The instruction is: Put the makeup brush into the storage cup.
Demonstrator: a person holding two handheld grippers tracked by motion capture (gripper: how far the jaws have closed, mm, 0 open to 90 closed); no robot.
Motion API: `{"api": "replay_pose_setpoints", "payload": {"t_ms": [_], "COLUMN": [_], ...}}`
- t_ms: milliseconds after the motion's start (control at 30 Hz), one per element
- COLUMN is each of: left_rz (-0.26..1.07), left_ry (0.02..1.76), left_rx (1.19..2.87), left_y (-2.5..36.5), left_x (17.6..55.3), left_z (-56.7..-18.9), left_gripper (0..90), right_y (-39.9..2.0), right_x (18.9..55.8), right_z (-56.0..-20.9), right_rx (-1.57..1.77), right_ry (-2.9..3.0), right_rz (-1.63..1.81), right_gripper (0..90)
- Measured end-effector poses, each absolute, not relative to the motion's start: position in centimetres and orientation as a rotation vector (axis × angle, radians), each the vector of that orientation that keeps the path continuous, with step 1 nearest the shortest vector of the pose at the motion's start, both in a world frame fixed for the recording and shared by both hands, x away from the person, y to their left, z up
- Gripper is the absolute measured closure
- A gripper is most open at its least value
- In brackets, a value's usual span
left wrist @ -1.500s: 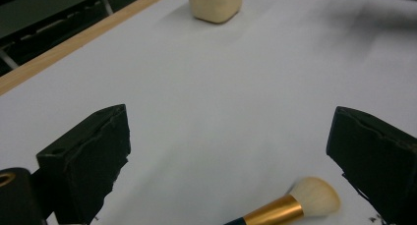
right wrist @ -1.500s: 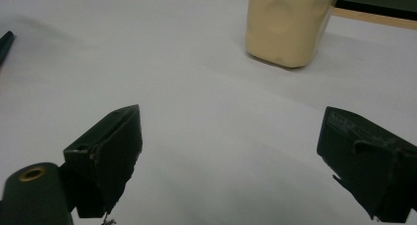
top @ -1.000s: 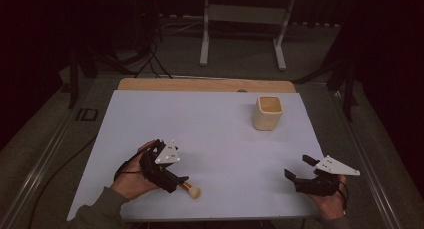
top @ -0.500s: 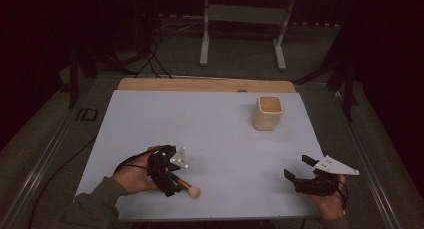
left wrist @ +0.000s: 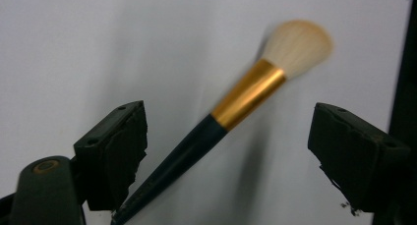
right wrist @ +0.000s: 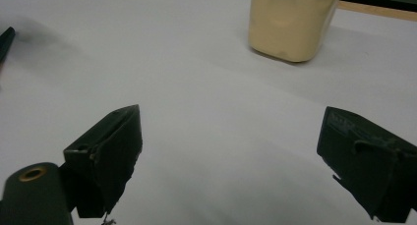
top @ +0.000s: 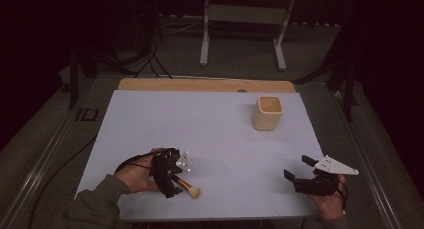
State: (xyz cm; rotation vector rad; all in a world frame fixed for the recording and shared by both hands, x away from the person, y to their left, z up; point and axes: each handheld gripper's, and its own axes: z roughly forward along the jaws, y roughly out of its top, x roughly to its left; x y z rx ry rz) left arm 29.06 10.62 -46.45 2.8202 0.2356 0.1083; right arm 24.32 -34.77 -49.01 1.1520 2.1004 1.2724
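1. The step in hand looks like the pick-up of the makeup brush [top: 186,186], which lies flat on the white table [top: 220,134] at the lower left of the high view, bristle head toward the right
2. The left gripper [top: 172,175] sits over the brush handle; in the left gripper view the dark handle [left wrist: 182,158] runs up between the two black jaws to the gold ferrule and pale bristles at upper right
3. Its jaws have just been closing, yet they stand fairly wide, with a gap between each pad and the handle (nothing is gripped yet)
4. The right gripper [top: 300,170] rests at the lower right of the high view, jaws wide and empty; in its own view the cream cup [right wrist: 291,19] stands upright at the top
5. The next move, as I judge it, calls for the left jaws to narrow squarely onto the handle, low enough that the slim, tapered handle does not roll out from between the pads, before any lift toward the cup [top: 267,112]
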Motion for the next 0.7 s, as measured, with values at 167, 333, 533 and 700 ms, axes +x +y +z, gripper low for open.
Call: {"api": "replay_pose_setpoints", "payload": {"t_ms": [167, 333, 533, 700], "left_rz": [0.089, 0.070, 0.096, 0.082], "left_ry": [0.219, 0.189, 0.148, 0.103], "left_rx": [2.834, 2.866, 2.892, 2.884], "left_y": [10.6, 10.3, 10.3, 10.2], "left_x": [29.4, 29.5, 29.8, 29.9], "left_z": [-46.7, -47.3, -47.8, -47.9], "left_gripper": [29.2, 34.7, 48.7, 61.8], "right_y": [-34.8, -34.7, -34.7, -34.7], "right_x": [24.3, 24.3, 24.3, 24.3], "right_z": [-49.0, -49.0, -49.1, -49.0], "right_rx": [1.153, 1.148, 1.150, 1.150], "right_ry": [2.103, 2.108, 2.110, 2.110], "right_rz": [1.274, 1.275, 1.277, 1.276], "right_gripper": [9.8, 9.8, 9.8, 9.8]}}
